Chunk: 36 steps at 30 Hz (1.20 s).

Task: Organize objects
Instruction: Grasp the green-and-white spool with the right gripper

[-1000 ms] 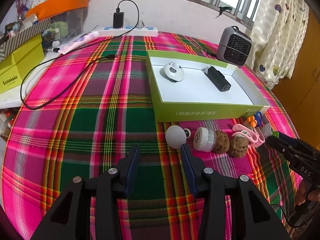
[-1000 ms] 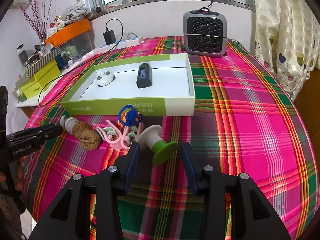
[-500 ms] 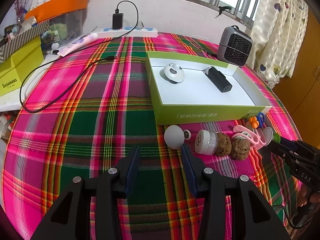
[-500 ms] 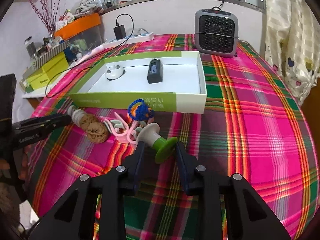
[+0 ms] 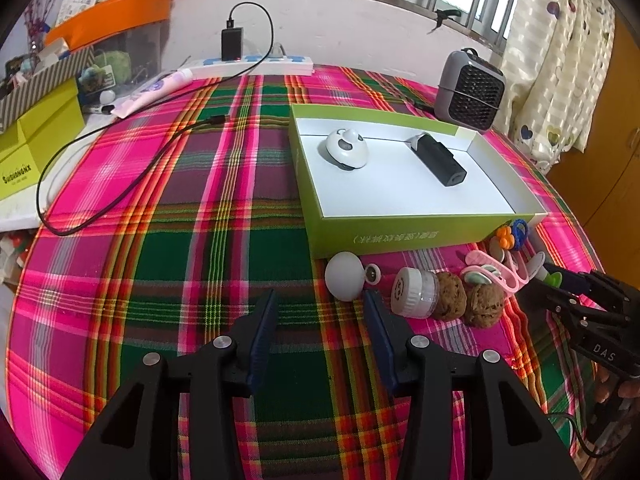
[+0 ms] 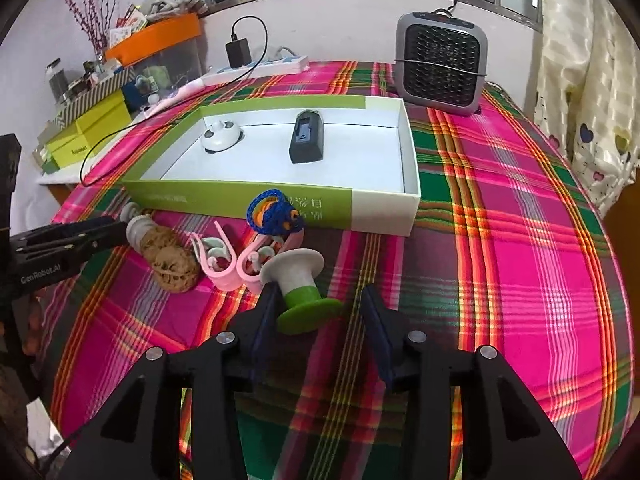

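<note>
A green box [image 5: 400, 236] [image 6: 240, 200] holds a white round gadget [image 5: 346, 148] [image 6: 221, 135] and a black device [image 5: 439, 159] [image 6: 307, 142]. In front of it lie a white ball [image 5: 344, 281], a white jar [image 5: 414, 292], two walnuts [image 5: 484, 306] [image 6: 172, 264], pink clips [image 5: 496, 274] [image 6: 224, 260], a blue and orange toy [image 6: 274, 212] and a white and green spool [image 6: 300, 284]. My left gripper [image 5: 320, 316] is open, just short of the ball. My right gripper [image 6: 316, 312] is open around the spool's green end, its left finger touching it.
A grey fan heater [image 6: 442, 66] stands behind the box. A black cable [image 5: 120, 184], a power strip [image 5: 256, 65], yellow boxes [image 5: 28, 152] and an orange bin [image 5: 108, 16] are at the back left. The plaid cloth [image 6: 520, 240] covers the table.
My right gripper closed partway around the spool half a second ago and has opened wide again. My left gripper crept slightly forward toward the white ball.
</note>
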Motion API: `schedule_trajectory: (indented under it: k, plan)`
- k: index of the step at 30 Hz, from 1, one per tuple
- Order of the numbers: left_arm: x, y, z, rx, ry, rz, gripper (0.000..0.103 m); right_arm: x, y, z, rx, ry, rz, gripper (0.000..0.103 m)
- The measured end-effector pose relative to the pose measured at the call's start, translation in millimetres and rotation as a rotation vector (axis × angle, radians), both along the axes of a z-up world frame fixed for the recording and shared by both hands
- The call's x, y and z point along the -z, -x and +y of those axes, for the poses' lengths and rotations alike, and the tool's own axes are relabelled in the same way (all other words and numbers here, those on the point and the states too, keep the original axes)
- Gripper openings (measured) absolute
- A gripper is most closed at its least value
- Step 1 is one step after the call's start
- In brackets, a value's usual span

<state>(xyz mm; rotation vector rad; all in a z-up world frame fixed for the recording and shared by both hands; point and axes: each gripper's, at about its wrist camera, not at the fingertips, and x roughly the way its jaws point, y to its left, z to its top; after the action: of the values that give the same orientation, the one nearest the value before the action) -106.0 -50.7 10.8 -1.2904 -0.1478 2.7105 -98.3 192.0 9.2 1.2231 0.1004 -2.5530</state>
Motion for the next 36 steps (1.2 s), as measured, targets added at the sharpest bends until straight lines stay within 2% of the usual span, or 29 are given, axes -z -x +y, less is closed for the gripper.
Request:
schedule_trajectory:
  k: [6,7,8,22,33,36]
  plan:
    - [-0.1,2.3,-0.7,-0.001,0.000,-0.001,0.043,-0.4,0.3,-3.6,-0.032,0.004,0.000,0.043]
    - [0.0,2.4,-1.1,-0.005,-0.003,0.000,0.043,-0.5,0.4,-3.2,-0.032,0.008,0.000,0.036]
    - [0.2,3.5,-1.3,-0.007,-0.005,0.000,0.043,-0.5,1.0,-2.4,-0.032,0.011,0.000,0.034]
    - [-2.2,16.2,4.5,0.010,-0.002,0.008,0.043,-0.7,1.2,-1.7,-0.030,0.023,-0.002,0.034]
    - [-0.3,21.7,4.5,-0.013,-0.034,0.009,0.043,0.6,1.1,-2.4,-0.031,0.013,0.000,0.034]
    - [0.0,20.7,7.3,-0.015,-0.017,0.012,0.043,0.5,1.0,-2.5,-0.031,0.013,0.000,0.034]
